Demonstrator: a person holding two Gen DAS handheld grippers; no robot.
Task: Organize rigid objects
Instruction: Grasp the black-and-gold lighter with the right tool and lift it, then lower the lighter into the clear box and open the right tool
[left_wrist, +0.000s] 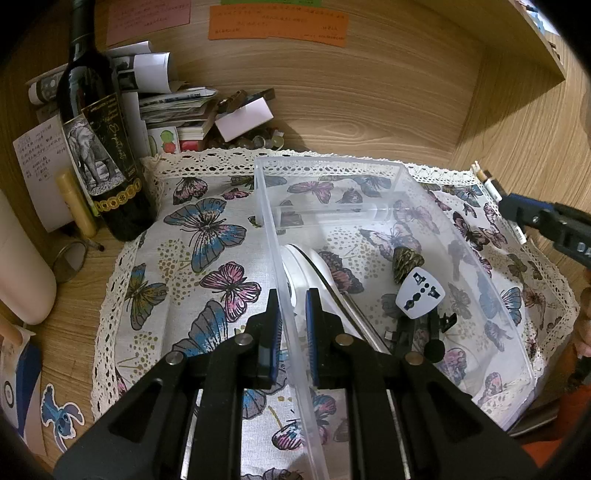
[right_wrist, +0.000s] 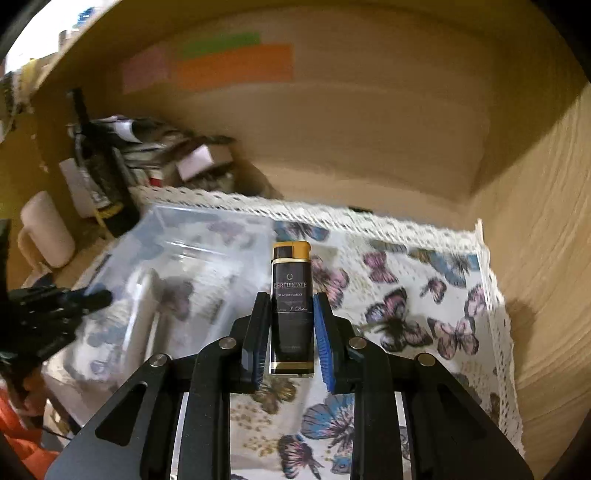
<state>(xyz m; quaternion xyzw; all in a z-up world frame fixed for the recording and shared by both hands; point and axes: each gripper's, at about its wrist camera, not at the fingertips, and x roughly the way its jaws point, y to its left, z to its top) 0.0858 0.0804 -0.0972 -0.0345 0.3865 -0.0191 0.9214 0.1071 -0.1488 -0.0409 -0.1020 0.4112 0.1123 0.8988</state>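
Two hand-held grippers are working over the butterfly cloth (left_wrist: 207, 236) on the wooden counter (left_wrist: 369, 110). The left hand-held gripper (left_wrist: 293, 332) is straddling the near left wall of the clear plastic bin (left_wrist: 480, 280), one finger inside and one outside; whether it is actually pinching the wall, I cannot tell. The right hand-held gripper (right_wrist: 290, 332) is grasping a black and gold lighter (right_wrist: 291, 295), holding it up above the cloth just beside the bin. Already lying inside the bin are a white plug adapter (left_wrist: 421, 295), a small bronze cone (left_wrist: 406, 262) and a white dish (left_wrist: 306, 269). The right view is blurring, so that hand seems to be moving quickly. The lighter is smooth and glossy, and it could be slipping out sideways, or clipping the bin's rim and tipping the box if the left hold is loose.
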